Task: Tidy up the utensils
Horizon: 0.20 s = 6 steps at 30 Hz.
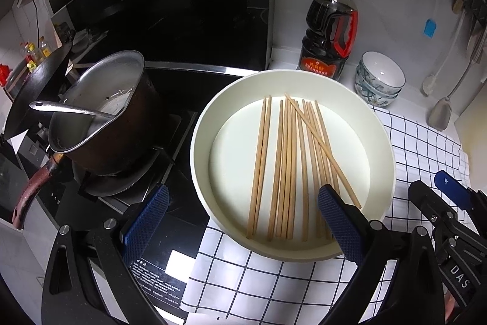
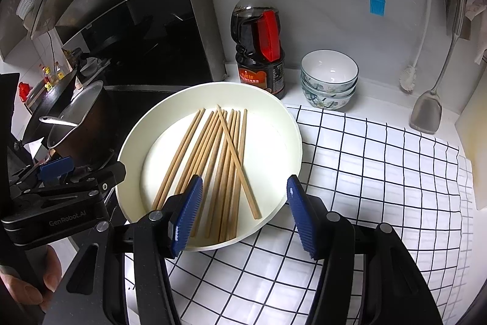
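Several wooden chopsticks (image 1: 289,169) (image 2: 219,169) lie side by side in a round white basin (image 1: 201,124) (image 2: 127,151), one lying crossed over the others. The basin stands on a white cloth with a black grid (image 1: 274,282) (image 2: 380,188). My left gripper (image 1: 243,212) hangs open above the basin's near edge, nothing between its blue pads. My right gripper (image 2: 243,209) is also open over the basin's near rim, above the chopsticks' near ends, and holds nothing. Each gripper's body shows at the edge of the other's view.
A brown saucepan (image 1: 121,124) with a ladle sits on the black stove at the left. Behind the basin stand a soy sauce bottle (image 2: 258,41) and stacked patterned bowls (image 2: 328,81). A metal spatula (image 2: 426,111) and a brush hang at the right wall.
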Tool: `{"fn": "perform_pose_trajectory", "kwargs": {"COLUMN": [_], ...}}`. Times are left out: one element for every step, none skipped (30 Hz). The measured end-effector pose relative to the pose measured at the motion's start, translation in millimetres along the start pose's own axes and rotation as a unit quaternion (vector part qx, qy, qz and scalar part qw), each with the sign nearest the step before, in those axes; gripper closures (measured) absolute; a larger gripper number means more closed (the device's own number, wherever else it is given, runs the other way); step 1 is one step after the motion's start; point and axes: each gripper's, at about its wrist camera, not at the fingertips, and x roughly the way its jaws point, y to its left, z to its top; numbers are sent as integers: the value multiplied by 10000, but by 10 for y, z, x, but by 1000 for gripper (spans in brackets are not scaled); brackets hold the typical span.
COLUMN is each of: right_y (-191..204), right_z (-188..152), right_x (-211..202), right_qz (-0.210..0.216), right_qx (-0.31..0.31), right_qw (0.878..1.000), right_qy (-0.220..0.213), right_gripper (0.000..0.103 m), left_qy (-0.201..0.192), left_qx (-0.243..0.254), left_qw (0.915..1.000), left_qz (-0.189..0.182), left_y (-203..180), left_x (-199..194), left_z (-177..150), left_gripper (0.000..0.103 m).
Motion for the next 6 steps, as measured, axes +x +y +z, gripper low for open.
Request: {"fn": "perform_pose_trajectory", "kwargs": {"right_y": [-1,4,8,6,8,8], "right_z": [0,-8,-13,-13,-23,-27], "right_x": [-1,-3,-4,-5,-4,-6], "right_qz": [5,4,3,4,5,6], "right_qx": [-1,-2,-4,-3,-5,-4], "right_qw": [10000,10000,10000,10000,10000,10000], "right_qy": [2,3,7,7,7,7], "right_gripper": [48,48,48,48,48,48], "left_qy": [12,26,33,44,49,50], "left_qx": [1,2,2,-2,-6,-8], "left_qw": [10000,10000,10000,10000,10000,10000], "left_qz": [13,18,14,11,8,4], "left_y": [-5,-6,-7,-6,-5,-3], "left_x": [4,8,8,10,11,11], "left_z": [4,2,-3,-8,-9,-11], "left_gripper": [6,6,6,6,6,6]}}
